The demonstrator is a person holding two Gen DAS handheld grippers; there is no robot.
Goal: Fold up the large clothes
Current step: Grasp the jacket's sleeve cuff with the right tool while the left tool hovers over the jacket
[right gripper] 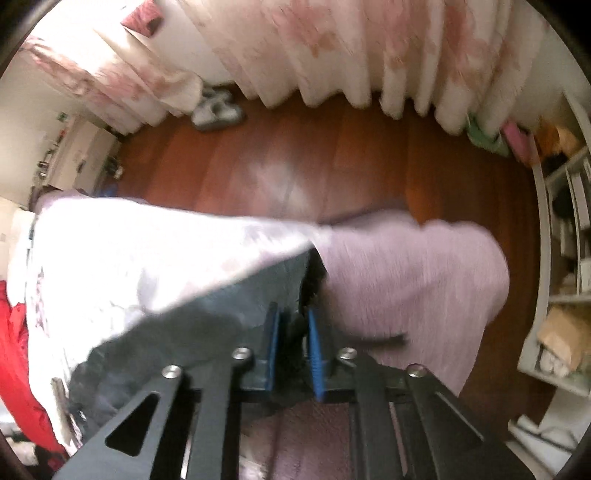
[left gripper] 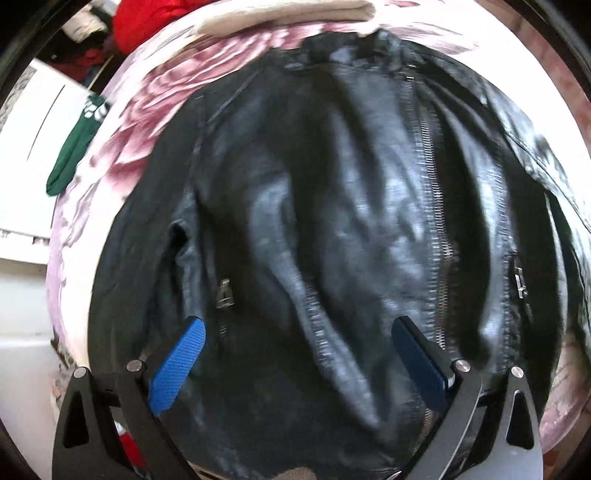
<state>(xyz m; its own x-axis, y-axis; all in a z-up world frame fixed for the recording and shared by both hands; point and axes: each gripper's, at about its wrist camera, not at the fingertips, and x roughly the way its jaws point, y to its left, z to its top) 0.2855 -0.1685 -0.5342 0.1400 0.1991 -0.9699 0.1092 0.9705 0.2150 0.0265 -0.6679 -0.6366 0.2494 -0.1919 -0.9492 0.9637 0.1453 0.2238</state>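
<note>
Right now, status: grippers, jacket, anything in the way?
Left gripper open, over the black jacket spread on the floral bedspread. Right gripper shut on dark fabric, likely the jacket's edge. Nothing in the way.

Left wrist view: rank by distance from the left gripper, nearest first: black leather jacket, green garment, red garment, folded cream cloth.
1. Black leather jacket: directly under the open left gripper, spread over the pink floral bedcover.
2. Dark green garment: off the bed's left edge.
3. Bright red garment and folded cream cloth: both at the far top; too close to call.
</note>
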